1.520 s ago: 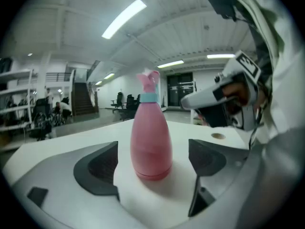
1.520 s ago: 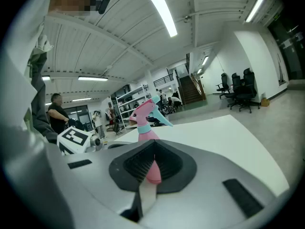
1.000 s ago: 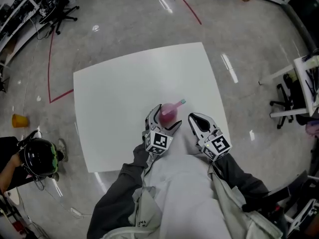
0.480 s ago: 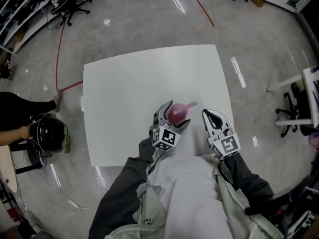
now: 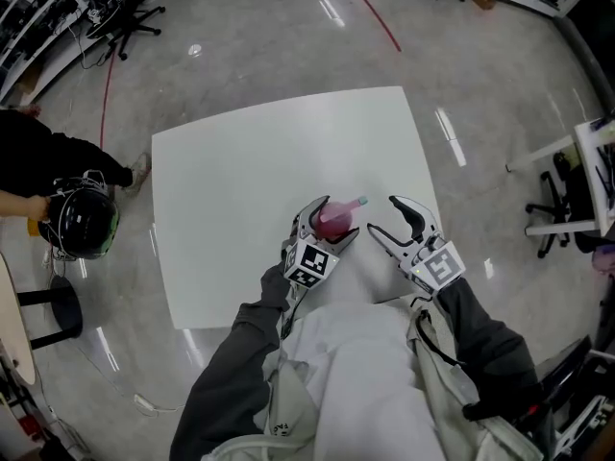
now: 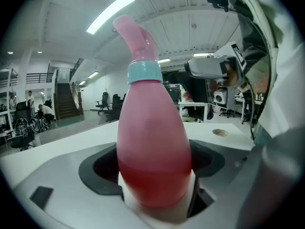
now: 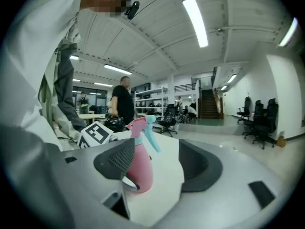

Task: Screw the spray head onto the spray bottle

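A pink spray bottle stands on the white table near its front edge. Its pink and teal spray head sits on the neck, nozzle pointing right. My left gripper is around the bottle's body, and its jaws are closing. In the left gripper view the bottle fills the gap between both pads, with the spray head on top. My right gripper hovers just right of the bottle; its jaws are opening and nothing is between them. In the right gripper view the bottle stands a short way beyond the jaws.
A person in black bends over a dark helmet on the floor left of the table. An office chair and a white desk stand at the right. The table's front edge runs just under my grippers.
My right gripper's jaws have opened from shut, beside the bottle. The left gripper has stayed around the bottle. The person on the left has moved nearer the helmet.
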Demonstrator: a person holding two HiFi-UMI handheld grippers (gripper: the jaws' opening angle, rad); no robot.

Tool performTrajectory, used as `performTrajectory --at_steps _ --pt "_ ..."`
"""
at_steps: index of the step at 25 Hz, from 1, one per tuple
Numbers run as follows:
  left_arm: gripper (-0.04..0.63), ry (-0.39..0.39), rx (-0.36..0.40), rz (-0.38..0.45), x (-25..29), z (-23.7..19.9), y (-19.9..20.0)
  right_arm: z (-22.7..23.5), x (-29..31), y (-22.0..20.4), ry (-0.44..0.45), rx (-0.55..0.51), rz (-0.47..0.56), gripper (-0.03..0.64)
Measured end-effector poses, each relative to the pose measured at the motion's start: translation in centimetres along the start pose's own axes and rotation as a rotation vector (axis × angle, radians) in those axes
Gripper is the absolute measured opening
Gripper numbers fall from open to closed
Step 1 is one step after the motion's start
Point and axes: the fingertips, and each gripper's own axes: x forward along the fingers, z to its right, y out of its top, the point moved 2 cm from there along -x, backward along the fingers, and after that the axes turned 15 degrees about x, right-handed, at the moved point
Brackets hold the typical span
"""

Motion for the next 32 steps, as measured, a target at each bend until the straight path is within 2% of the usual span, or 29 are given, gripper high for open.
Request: performTrajectory --at_steps 1,4,8,10,11,12,13,14,17,21,23,27,32 --pt "0.433 -0.014 0.009 0.003 0.0 0.2 0.0 -0.3 0.5 -0.2 0.039 -0.019 -0.05 0.28" --pt "0.433 -0.053 0.043 0.005 -0.3 0.6 0.1 -2.2 2.5 -0.5 0.15 -0.095 -0.174 0.284" --pt "0.433 -0.067 0.05 0.007 -0.1 0.8 0.2 -3.3 4.8 -0.6 0.221 -0.144 -0.213 0.282" --pt "0.433 -0.065 0.038 0.01 -0.1 0.9 0.3 -3.6 4.6 -1.2 0.221 -0.146 -0.22 0.277" --pt "0.433 -0.064 0.036 0.011 -0.2 0.8 0.3 -3.7 4.2 -1.4 0.204 -0.141 -0.223 0.24" --pt "0.433 -0.062 0.036 0.01 -0.3 0.6 0.2 -3.8 3.9 -1.3 0.18 -0.131 -0.225 0.191" --pt "0.433 -0.059 0.037 0.009 -0.4 0.4 0.2 -4.0 3.6 -1.3 0.156 -0.112 -0.225 0.091" --pt "0.431 -0.054 0.037 0.007 -0.5 0.1 0.1 -4.4 3.4 -1.4 0.14 -0.078 -0.222 0.049" --pt "0.431 -0.029 0.029 -0.002 -0.4 -0.4 0.0 -6.0 3.7 -2.1 0.126 0.045 -0.185 0.046" --pt "0.431 -0.01 0.015 -0.005 1.0 0.5 0.6 -6.6 3.3 -2.6 0.121 0.133 -0.164 0.065" --pt "0.431 -0.022 0.021 -0.006 1.7 1.6 1.0 -6.2 2.0 -3.0 0.104 0.126 -0.16 0.067" --pt "0.431 -0.025 0.029 -0.013 0.4 1.1 0.2 -5.3 1.2 -2.3 0.014 0.061 -0.101 0.067" --pt "0.431 -0.012 0.034 -0.014 -0.2 0.2 0.1 -8.2 3.8 -2.7 0.151 0.108 -0.155 0.069"
